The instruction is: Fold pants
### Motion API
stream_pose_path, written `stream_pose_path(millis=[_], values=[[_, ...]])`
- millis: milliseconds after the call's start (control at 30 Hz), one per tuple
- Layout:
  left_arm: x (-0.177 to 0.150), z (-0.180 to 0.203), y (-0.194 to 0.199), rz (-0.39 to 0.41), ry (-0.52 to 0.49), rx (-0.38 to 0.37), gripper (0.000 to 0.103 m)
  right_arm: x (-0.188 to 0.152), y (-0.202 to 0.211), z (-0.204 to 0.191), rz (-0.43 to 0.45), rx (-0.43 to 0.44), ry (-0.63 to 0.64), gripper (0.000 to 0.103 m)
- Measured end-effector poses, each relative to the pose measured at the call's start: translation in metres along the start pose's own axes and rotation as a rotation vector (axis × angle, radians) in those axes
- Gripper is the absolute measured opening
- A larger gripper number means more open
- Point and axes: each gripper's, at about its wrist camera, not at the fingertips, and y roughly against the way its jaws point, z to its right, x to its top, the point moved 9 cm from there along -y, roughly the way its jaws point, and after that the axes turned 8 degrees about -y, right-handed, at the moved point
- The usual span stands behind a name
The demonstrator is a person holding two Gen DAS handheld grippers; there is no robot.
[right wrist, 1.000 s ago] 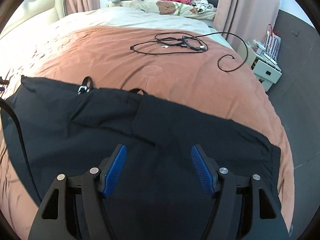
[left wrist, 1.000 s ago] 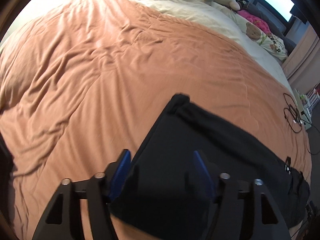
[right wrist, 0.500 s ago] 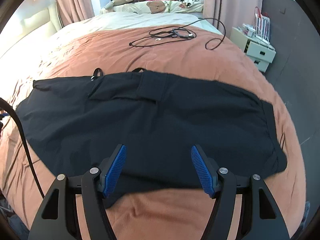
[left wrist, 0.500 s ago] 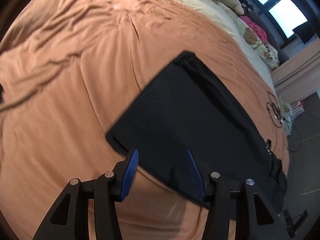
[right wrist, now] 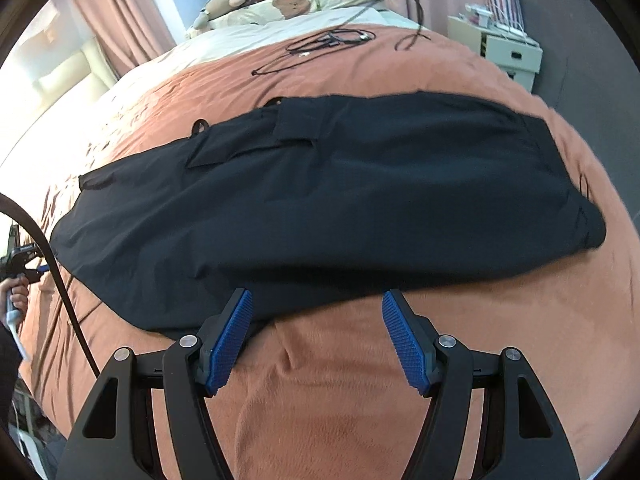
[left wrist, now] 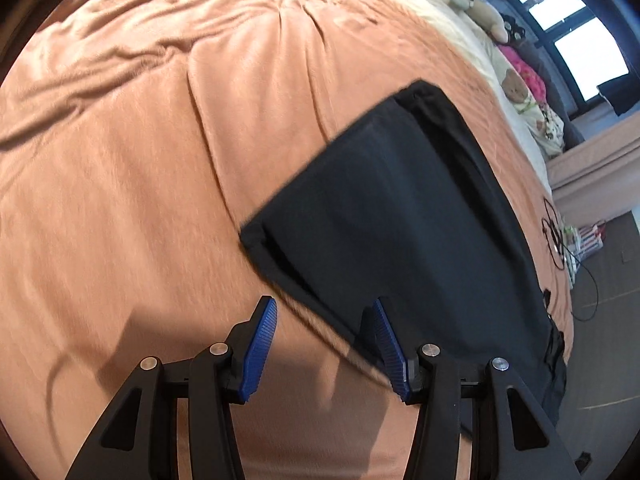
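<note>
Showing a hand (right wrist: 16,290): right view.

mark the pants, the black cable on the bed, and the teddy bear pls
pants (right wrist: 340,208), right wrist view, middle of the black fabric.
black cable (right wrist: 320,46), right wrist view, bundled part on the blanket.
teddy bear (right wrist: 224,2), right wrist view, its head, by the pillows.

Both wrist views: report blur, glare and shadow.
Left wrist: window blown out, blanket streaked by motion blur, gripper shadow at bottom left. Right wrist: glare at upper left, pants fairly sharp, fisheye bends the bed.
</note>
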Motion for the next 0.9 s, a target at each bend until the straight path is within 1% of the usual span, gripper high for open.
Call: stream_pose_path(millis=[67, 133, 200, 300, 400, 467, 500, 567, 700, 800, 900], values=[[0.008, -0.003, 0.000, 0.020, -0.008, 0.019, 0.051, -0.002, -0.004, 0.005, -0.005, 0.002, -0.020, 0.066], [0.015, -0.005, 0.000, 0.031, 0.006, 0.015, 0.046, -0.003, -0.009, 0.011, -0.011, 0.001, -0.035, 0.066], [0.020, -0.005, 0.003, 0.048, 0.007, 0.007, 0.040, -0.004, -0.013, 0.017, -0.017, -0.001, -0.044, 0.066], [0.024, 0.001, 0.011, 0.094, -0.006, -0.002, 0.038, -0.004, -0.016, 0.022, -0.017, 0.004, -0.058, 0.066], [0.027, 0.006, 0.016, 0.115, -0.011, -0.028, 0.038, -0.004, -0.015, 0.023, -0.001, 0.016, -0.074, 0.066], [0.026, 0.003, 0.018, 0.122, -0.003, -0.020, 0.038, -0.006, -0.015, 0.026, 0.005, 0.025, -0.088, 0.066], [0.028, 0.004, 0.021, 0.132, -0.003, -0.030, 0.038, -0.008, -0.016, 0.024, 0.007, 0.024, -0.092, 0.066], [0.032, 0.006, 0.027, 0.156, -0.016, -0.027, 0.038, -0.011, -0.015, 0.026, 0.011, 0.024, -0.095, 0.066], [0.036, 0.008, 0.026, 0.137, -0.020, -0.038, 0.038, -0.016, -0.015, 0.026, 0.012, 0.029, -0.096, 0.066], [0.036, 0.007, 0.016, 0.120, -0.003, -0.048, 0.038, -0.017, -0.018, 0.027, 0.007, 0.037, -0.108, 0.066], [0.030, 0.003, 0.006, 0.112, 0.024, -0.058, 0.038, -0.020, -0.022, 0.026, 0.001, 0.051, -0.117, 0.066]])
